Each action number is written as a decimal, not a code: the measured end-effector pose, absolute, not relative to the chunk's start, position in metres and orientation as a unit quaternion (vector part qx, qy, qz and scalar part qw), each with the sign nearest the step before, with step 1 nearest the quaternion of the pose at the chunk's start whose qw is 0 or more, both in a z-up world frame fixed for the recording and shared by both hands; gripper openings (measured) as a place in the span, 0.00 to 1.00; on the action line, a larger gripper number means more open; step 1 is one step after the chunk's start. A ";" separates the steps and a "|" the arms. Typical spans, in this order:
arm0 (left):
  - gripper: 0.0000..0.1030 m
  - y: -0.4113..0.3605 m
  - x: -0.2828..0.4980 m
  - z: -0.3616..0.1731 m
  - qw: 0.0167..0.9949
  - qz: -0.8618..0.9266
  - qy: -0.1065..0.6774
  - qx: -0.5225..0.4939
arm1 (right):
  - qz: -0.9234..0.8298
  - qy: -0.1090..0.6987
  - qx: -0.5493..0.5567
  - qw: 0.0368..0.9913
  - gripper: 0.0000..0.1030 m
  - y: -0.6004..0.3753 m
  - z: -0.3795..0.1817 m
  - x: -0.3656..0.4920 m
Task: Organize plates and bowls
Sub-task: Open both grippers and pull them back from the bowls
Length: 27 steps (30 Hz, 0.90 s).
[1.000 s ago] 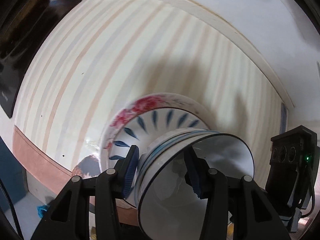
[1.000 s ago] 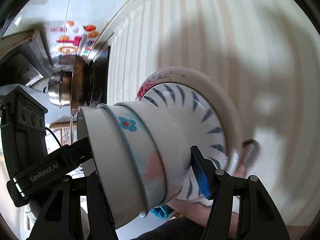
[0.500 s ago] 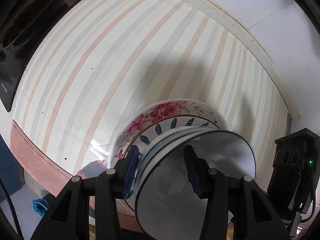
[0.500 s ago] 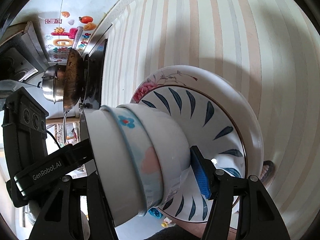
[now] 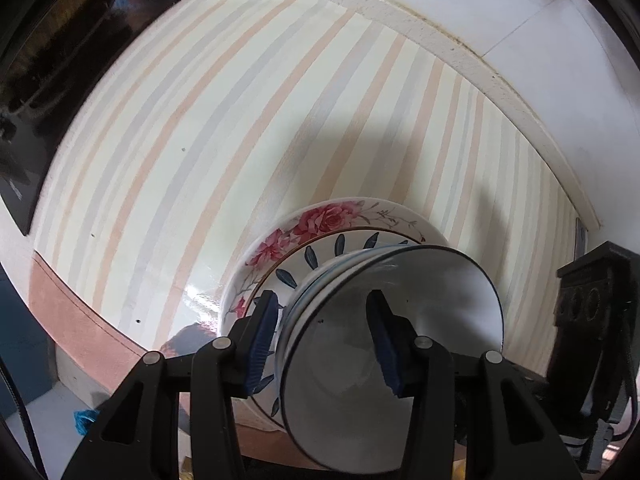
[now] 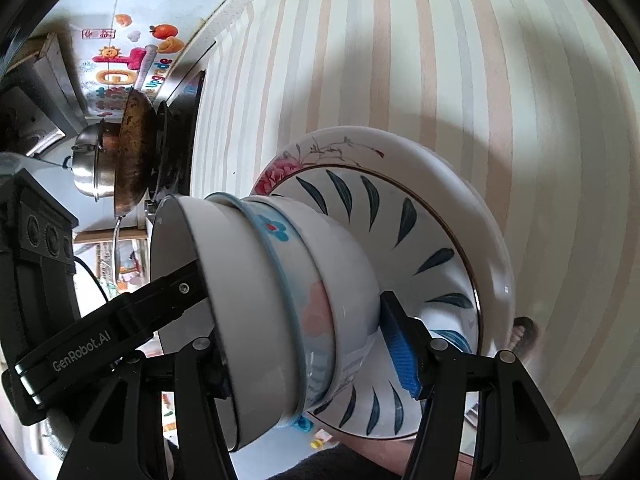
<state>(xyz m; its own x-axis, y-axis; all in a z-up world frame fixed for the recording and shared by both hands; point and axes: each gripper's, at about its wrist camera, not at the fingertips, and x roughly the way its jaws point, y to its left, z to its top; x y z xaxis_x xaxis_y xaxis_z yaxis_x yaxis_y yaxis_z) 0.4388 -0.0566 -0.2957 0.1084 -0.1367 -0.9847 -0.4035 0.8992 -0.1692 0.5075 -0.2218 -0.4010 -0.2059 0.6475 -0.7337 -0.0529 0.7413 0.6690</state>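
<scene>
Here, in the left wrist view, the left tongs [image 5: 322, 338] grip the rim of the nested bowls [image 5: 394, 344]: one blue pad sits outside the wall, the other inside the cavity, both pressed to it. The bowls sit on the leaf-patterned plate [image 5: 320, 254], itself lying on the rose-patterned plate [image 5: 320, 218], and the pile appears to rest at the near edge of the striped worktop [image 5: 240, 128]. In the right wrist view, the right tongs [image 6: 304, 344] straddle the same bowls [image 6: 280, 288] from the side; one blue pad touches the bottom bowl's foot, the other finger is hidden behind the stack, so I cannot tell whether they are clenched or merely set around it. The left tongs' arm reaches into the top bowl there. A wok [image 6: 132, 152] and steel pot [image 6: 94, 160] stand well apart on the stove. The step in hand seems to be steadying or settling the finished stack; next would call for loosening both grips gently, without tilting it
</scene>
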 end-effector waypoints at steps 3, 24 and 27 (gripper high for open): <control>0.42 -0.058 0.432 -0.283 0.729 0.100 0.651 -0.184 | 0.295 0.705 0.184 0.618 0.61 -0.224 -0.384 0.506; 0.89 -0.051 0.316 -0.174 0.838 0.059 0.541 -0.039 | 0.132 0.531 0.065 0.835 0.93 -0.244 -0.211 0.378; 0.89 -0.046 0.289 -0.149 0.856 0.057 0.513 -0.030 | 0.114 0.508 0.072 0.851 0.94 -0.246 -0.185 0.347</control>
